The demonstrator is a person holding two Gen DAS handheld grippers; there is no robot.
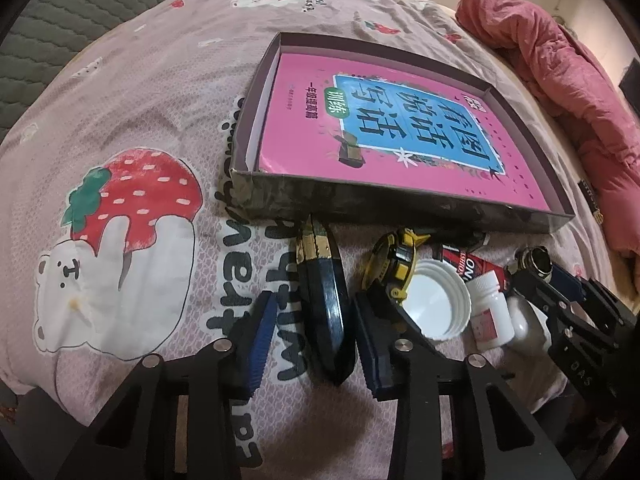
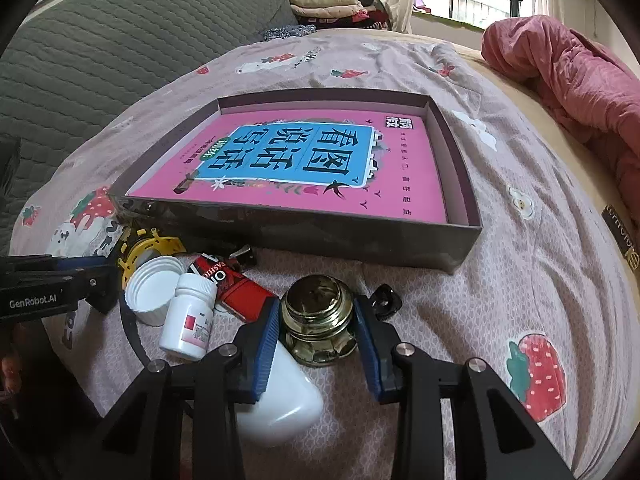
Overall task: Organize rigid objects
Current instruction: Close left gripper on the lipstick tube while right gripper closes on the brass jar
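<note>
A dark blue, boat-shaped case with a gold band (image 1: 322,300) lies on the bedsheet between the blue pads of my left gripper (image 1: 316,304). Sheet shows on both sides of the case, so the jaws stand open around it. My right gripper (image 2: 316,304) has its pads against both sides of a small yellowish glass jar (image 2: 318,316), which stands upright on the sheet. Beyond both grippers sits a shallow grey box (image 1: 400,200) (image 2: 304,236) holding a pink book (image 1: 380,120) (image 2: 300,168).
Between the grippers lie a yellow-black watch (image 1: 400,264), a white lid (image 2: 154,290), a white pill bottle (image 2: 188,320), a red packet (image 2: 240,292) and a white rounded object (image 2: 284,396). A black clip (image 2: 386,298) lies right of the jar. A red quilt (image 2: 568,80) is heaped at far right.
</note>
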